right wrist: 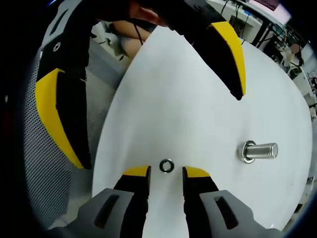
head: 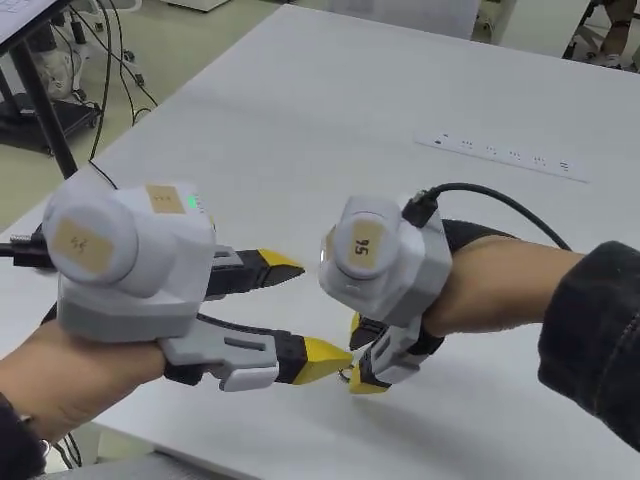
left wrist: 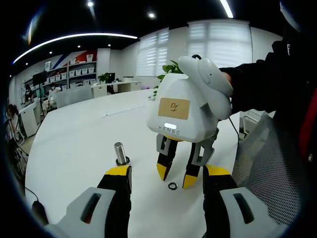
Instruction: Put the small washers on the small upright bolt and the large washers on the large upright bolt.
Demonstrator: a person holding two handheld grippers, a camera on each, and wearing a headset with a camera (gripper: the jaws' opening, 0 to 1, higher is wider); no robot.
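- While the left gripper (head: 312, 313) waits with jaws wide apart, the right gripper (left wrist: 175, 178) hangs open-jawed.
- Upright bolt (right wrist: 258, 151) stands off beside the right jaws.
- Small washer (right wrist: 167, 165) lies flat between their tips; a shallow pinch could flick it away.

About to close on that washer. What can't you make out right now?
- Washer: too small in both gripper views to tell small from large.
- Bolt: how many washers sit at its base, too small in either gripper view.
- Head view: the right gripper hides the table under its tips with its housing.
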